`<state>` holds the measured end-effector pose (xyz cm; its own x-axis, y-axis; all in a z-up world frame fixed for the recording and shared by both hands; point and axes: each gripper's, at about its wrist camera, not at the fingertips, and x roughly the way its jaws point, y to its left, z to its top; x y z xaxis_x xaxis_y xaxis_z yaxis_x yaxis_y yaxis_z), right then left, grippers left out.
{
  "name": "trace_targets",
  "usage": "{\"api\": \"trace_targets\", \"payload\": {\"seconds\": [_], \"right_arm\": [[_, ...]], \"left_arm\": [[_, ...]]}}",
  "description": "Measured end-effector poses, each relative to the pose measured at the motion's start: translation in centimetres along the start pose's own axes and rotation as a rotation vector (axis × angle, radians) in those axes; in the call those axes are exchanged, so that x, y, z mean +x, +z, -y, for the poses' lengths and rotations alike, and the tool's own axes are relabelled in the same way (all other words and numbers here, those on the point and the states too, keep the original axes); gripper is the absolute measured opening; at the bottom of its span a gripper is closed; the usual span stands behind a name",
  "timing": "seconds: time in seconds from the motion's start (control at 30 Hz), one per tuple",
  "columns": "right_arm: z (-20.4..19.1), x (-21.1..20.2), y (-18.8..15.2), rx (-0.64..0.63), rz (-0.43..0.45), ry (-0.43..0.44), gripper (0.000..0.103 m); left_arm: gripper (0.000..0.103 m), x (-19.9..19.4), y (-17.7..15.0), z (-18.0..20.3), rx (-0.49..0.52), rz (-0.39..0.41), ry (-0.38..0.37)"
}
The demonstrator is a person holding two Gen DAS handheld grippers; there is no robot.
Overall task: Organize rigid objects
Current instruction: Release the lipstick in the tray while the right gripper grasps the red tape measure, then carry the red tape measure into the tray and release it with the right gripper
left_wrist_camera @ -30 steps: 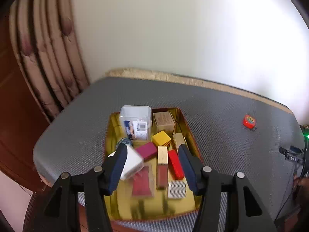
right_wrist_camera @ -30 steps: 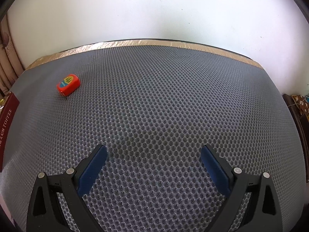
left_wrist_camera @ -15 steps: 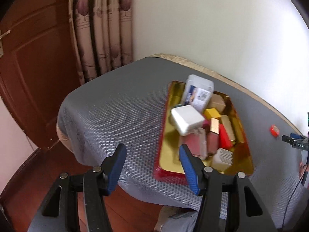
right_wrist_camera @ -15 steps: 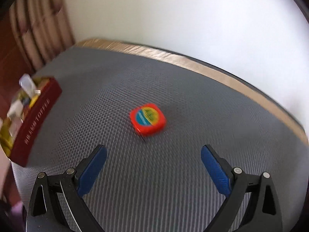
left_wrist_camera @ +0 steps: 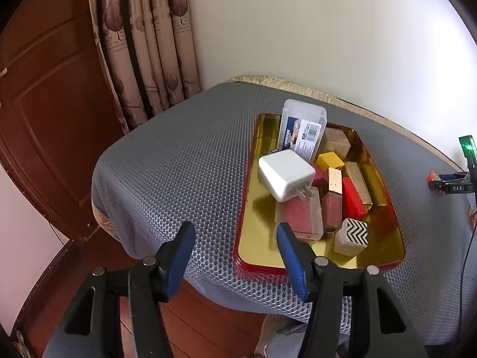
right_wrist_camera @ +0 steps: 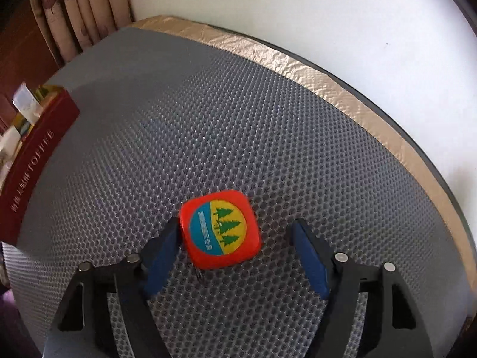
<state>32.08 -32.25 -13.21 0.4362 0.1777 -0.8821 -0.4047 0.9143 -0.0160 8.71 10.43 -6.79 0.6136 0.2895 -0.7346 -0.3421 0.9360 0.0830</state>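
A red tape measure with a blue and yellow tree label lies flat on the grey mat. My right gripper is open and straddles it; the left finger touches its left side, the right finger stands apart. A red tin tray with a gold inside holds a white charger, a clear box, several coloured blocks and a zigzag-patterned cube. My left gripper is open and empty, held off the table's near corner, left of the tray. The tape measure shows small at the far right.
The tray's red side stands at the left in the right wrist view. The grey mat covers a table against a white wall. A curtain and a wooden door stand left. The table edge drops off below my left gripper.
My right gripper has swung left and closed in on the tape measure, which now lies between its fingers. My left gripper has pulled back and left, away from above the tray.
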Motion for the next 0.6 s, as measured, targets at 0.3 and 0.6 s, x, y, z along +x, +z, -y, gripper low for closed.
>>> {"api": "trace_targets", "payload": {"seconds": [0.3,0.6], "right_arm": [[-5.3,-4.3,-0.1,0.044,0.084,0.081,0.044],[-19.3,-12.2,-0.2,-0.008,0.249,0.382,0.044]], "left_arm": [[0.058,-0.3,0.0,-0.4,-0.014,0.002,0.011],[0.058,-1.5,-0.2,-1.4,-0.038,-0.030,-0.015]]}}
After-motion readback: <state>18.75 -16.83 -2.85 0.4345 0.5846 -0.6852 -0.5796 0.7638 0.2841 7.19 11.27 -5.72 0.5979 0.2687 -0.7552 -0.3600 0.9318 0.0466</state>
